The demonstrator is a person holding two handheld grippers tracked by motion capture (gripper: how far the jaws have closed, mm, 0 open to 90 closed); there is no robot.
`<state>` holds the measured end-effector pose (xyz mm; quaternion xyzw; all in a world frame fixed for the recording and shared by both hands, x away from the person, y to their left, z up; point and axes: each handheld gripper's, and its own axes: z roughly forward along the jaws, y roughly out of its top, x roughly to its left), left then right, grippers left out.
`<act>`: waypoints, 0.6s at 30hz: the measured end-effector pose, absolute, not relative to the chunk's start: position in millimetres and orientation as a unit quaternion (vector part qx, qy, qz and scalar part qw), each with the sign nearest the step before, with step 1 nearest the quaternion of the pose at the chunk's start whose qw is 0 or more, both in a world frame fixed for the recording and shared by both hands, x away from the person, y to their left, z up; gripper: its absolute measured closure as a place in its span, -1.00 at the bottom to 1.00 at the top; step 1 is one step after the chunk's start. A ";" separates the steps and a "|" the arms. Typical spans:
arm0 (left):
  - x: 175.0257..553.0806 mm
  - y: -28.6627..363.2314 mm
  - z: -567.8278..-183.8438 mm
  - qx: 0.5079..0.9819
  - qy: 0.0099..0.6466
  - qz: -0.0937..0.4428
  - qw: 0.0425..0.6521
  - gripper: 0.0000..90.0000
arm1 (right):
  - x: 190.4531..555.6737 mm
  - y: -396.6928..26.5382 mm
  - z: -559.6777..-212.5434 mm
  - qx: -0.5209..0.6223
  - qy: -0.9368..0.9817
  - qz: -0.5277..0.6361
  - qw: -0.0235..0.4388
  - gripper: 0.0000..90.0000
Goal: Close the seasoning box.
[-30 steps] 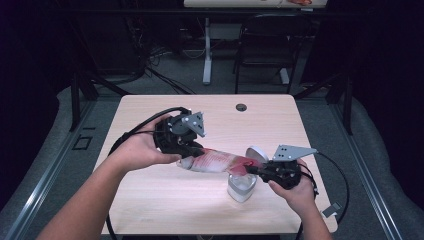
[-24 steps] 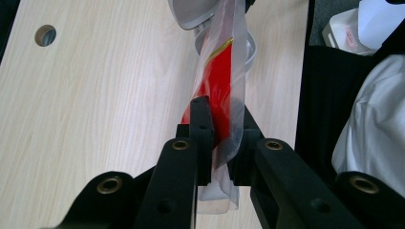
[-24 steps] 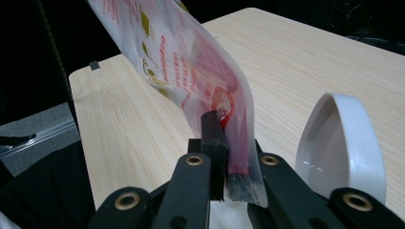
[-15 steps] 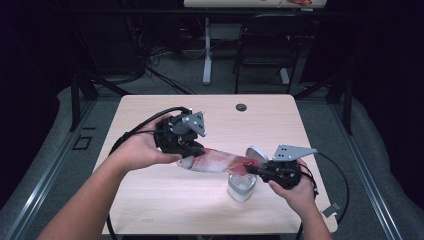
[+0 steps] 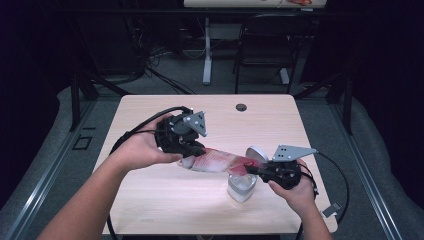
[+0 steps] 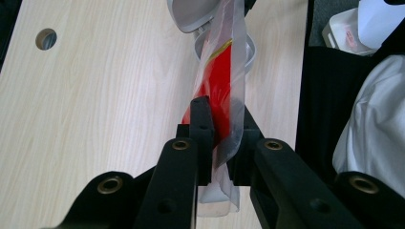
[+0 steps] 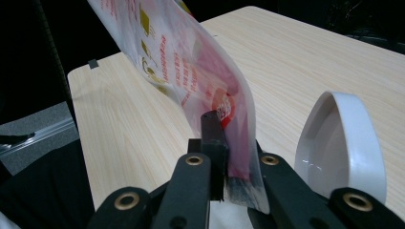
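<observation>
— What couldn't you make out from where you stood?

— Mostly the far ends of things. In the high view the left gripper was half buried under the person's left hand, and the right hand wrapped the body of the right gripper, so the jaw tips were tiny there. The print on the plastic pouch was too blurred to read, even in the right gripper view, where its top ran off the upper left of the frame. The room beyond the table was dark; I could pick out only a chair and some legs at the top of the frame.

— And the pouch itself?

— It hung just right of centre in the high view, stretched between the two grippers above the table. Each gripper was clamped nearly closed on one end of it. The left gripper view showed the clear film pinched between the black jaws, with something red inside.

— Any container?

— A small white tub, directly under the pouch's right end, its lid flipped up. In the left gripper view the pouch crossed over its mouth, hiding the inside, so I couldn't tell what it held.
</observation>
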<state>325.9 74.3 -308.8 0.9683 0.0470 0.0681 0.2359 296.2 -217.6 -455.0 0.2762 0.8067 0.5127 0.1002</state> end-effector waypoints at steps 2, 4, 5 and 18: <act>325.9 74.1 -308.4 0.969 0.046 0.067 0.235 0.86 | 296.2 -217.6 -455.0 0.276 0.807 0.513 0.100 0.97; 326.3 74.1 -307.7 0.970 0.042 0.068 0.231 0.86 | 296.2 -217.5 -455.1 0.276 0.807 0.512 0.100 0.97; 326.1 74.0 -307.9 0.969 0.043 0.068 0.232 0.86 | 296.2 -217.5 -455.2 0.276 0.807 0.512 0.100 0.97; 326.0 72.0 -307.1 0.970 0.044 0.068 0.231 0.86 | 296.5 -217.4 -455.8 0.276 0.807 0.513 0.098 0.96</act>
